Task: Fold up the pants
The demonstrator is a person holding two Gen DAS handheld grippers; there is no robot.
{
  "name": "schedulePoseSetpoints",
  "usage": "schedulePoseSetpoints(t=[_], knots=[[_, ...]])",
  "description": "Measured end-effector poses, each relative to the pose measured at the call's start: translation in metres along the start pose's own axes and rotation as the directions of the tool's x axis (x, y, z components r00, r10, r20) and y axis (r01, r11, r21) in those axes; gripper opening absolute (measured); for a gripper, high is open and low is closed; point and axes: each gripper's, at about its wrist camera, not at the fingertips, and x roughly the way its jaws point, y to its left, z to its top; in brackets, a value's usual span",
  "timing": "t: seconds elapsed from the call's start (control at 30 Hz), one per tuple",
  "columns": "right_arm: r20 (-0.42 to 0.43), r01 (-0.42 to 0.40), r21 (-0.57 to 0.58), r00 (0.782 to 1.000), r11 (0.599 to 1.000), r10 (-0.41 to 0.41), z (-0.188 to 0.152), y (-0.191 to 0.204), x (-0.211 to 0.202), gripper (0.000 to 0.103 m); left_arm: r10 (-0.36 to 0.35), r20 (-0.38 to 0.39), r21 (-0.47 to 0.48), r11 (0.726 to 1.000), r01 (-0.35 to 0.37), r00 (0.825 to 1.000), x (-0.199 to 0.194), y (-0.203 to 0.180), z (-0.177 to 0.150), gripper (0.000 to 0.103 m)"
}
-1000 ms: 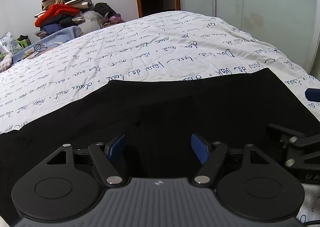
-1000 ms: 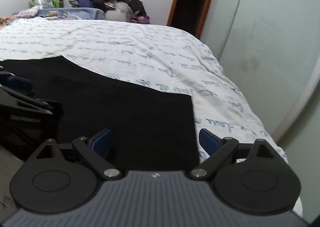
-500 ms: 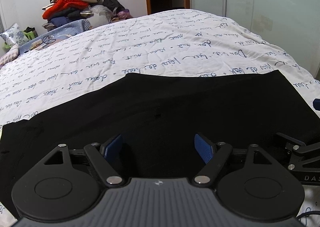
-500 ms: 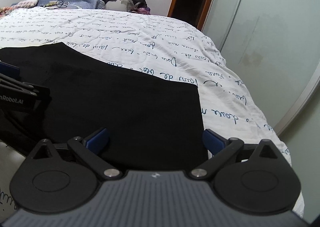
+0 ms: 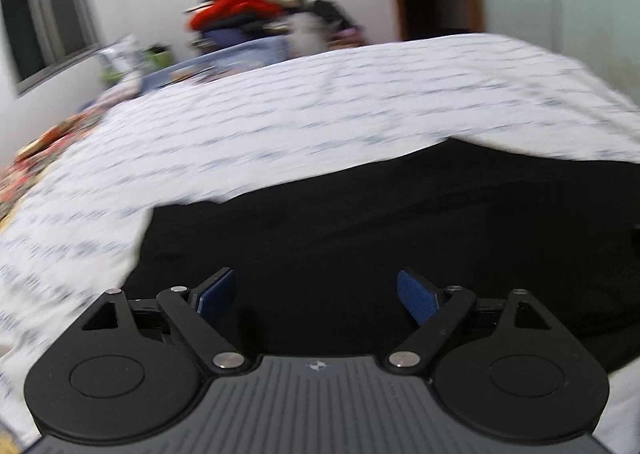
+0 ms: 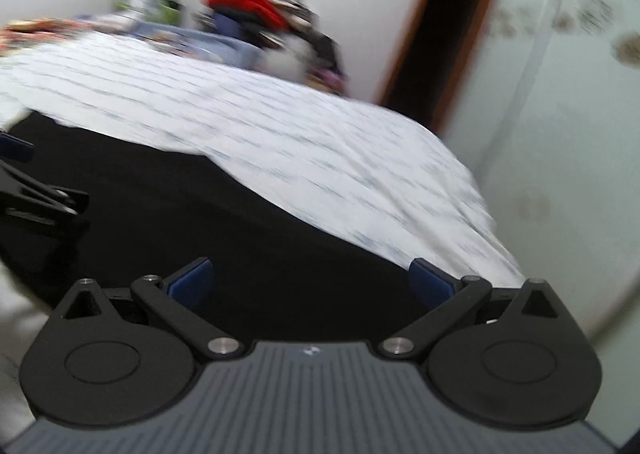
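Black pants (image 5: 360, 230) lie spread flat on a white bedspread with blue writing (image 5: 280, 134). In the left wrist view their left end shows, and my left gripper (image 5: 316, 296) hovers over that end with its jaws opening and nothing pinched between the blue pads. The right wrist view shows the pants (image 6: 224, 230) reaching to the bed's near right corner. Above them my right gripper (image 6: 310, 284) stands wide open and holds nothing. The left gripper's black fingers (image 6: 36, 190) show at that view's left edge. Both views are blurred by motion.
A heap of clothes with a red garment (image 5: 236, 10) stands beyond the far side of the bed, next to a dark doorway (image 6: 440, 46). A pale wardrobe door (image 6: 560, 114) runs along the right. A window (image 5: 44, 30) is at the far left.
Both cameras have swung, the left one towards the left end of the pants. The left jaws have spread wider and the right ones a little wider. The pants lie as before.
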Motion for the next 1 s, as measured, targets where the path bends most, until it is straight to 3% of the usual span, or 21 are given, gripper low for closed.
schedulePoseSetpoints(t=[0.1,0.17,0.23,0.33,0.43,0.5,0.57,0.67,0.73,0.8,0.87,0.97,1.0], knots=[[-0.023,-0.059,-0.081,0.998,0.995,0.057,0.004,0.031,0.018,0.103,0.017,-0.029,0.013,1.000,-0.016,0.999,0.004,0.021,-0.011,0.089],[-0.080,-0.027,-0.151,0.997,0.988,0.015,0.001,0.051,0.035,0.102,0.026,-0.001,-0.012,1.000,-0.026,1.000,-0.009,0.041,-0.012,0.089],[0.007,0.011,-0.197,1.000,0.980,-0.009,0.004,0.067,0.023,0.102,0.071,0.033,-0.050,0.996,-0.070,0.997,-0.020,0.068,-0.011,0.089],[0.181,-0.067,-0.232,0.977,0.970,0.111,0.022,0.092,-0.011,0.103,0.165,0.005,-0.174,0.971,-0.162,0.986,-0.023,0.116,-0.008,0.089],[0.206,-0.135,-0.337,0.955,0.932,0.213,0.032,0.133,-0.018,0.103,0.199,-0.062,-0.292,0.933,-0.209,0.978,-0.019,0.161,-0.011,0.089],[0.196,-0.163,-0.437,0.943,0.885,0.270,0.030,0.167,-0.019,0.103,0.158,-0.124,-0.354,0.916,-0.192,0.980,-0.016,0.182,-0.017,0.089],[0.217,-0.138,-0.555,0.928,0.820,0.304,0.022,0.202,-0.023,0.100,0.075,-0.151,-0.420,0.898,-0.132,0.986,-0.015,0.200,-0.026,0.089],[0.267,-0.057,-0.695,0.905,0.717,0.331,0.008,0.247,-0.028,0.085,-0.006,-0.148,-0.504,0.861,-0.070,0.989,-0.015,0.212,-0.037,0.089],[0.240,-0.051,-0.742,0.911,0.669,0.336,0.005,0.267,-0.021,0.068,-0.051,-0.137,-0.543,0.839,-0.031,0.989,-0.013,0.214,-0.041,0.089],[0.205,-0.062,-0.764,0.921,0.642,0.332,0.004,0.282,-0.011,0.058,-0.105,-0.124,-0.580,0.814,0.014,0.987,-0.010,0.216,-0.044,0.089],[0.201,-0.037,-0.782,0.930,0.622,0.307,0.003,0.292,-0.002,0.055,-0.171,-0.109,-0.625,0.778,0.066,0.979,-0.006,0.219,-0.045,0.089],[0.211,-0.008,-0.796,0.933,0.605,0.290,0.008,0.308,0.005,0.046,-0.263,-0.089,-0.701,0.701,0.127,0.961,0.005,0.223,-0.050,0.089],[0.209,-0.007,-0.803,0.933,0.596,0.293,0.009,0.312,0.007,0.038,-0.289,-0.084,-0.722,0.678,0.142,0.954,0.009,0.225,-0.051,0.092]])
